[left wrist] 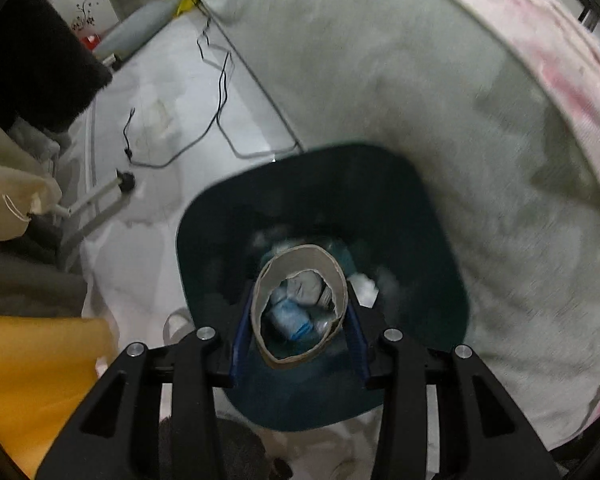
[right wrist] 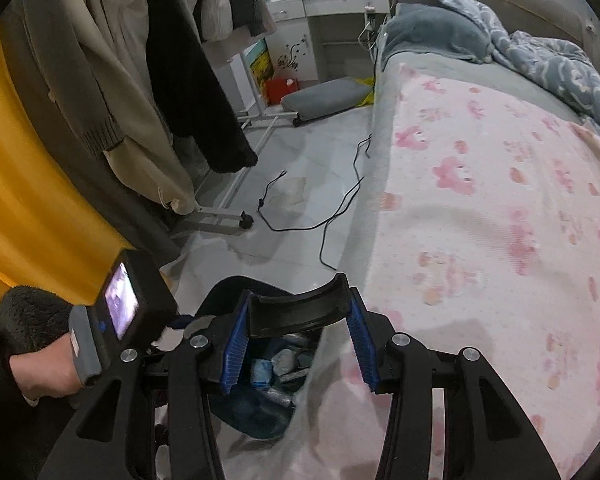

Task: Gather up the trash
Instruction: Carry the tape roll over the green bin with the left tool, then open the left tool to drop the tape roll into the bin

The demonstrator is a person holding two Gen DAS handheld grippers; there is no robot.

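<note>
In the left wrist view my left gripper (left wrist: 300,304) is shut on a cardboard tube (left wrist: 300,258), held end-on right above the dark teal trash bin (left wrist: 420,240). Through the tube I see crumpled wrappers and tissues (left wrist: 296,308) in the bin. In the right wrist view my right gripper (right wrist: 298,340) is shut on a curved black plastic piece (right wrist: 296,310), held over the same bin (right wrist: 256,412), which stands between the bed and the clothes rack. The left gripper's camera body and the hand holding it (right wrist: 48,364) show at left.
A bed with a pink patterned sheet (right wrist: 480,200) fills the right. Hanging clothes (right wrist: 100,100) and a rack foot (right wrist: 220,220) stand at left. A black cable (right wrist: 300,224) lies on the floor. A grey cushion (right wrist: 324,96) and white desk (right wrist: 320,12) are far back.
</note>
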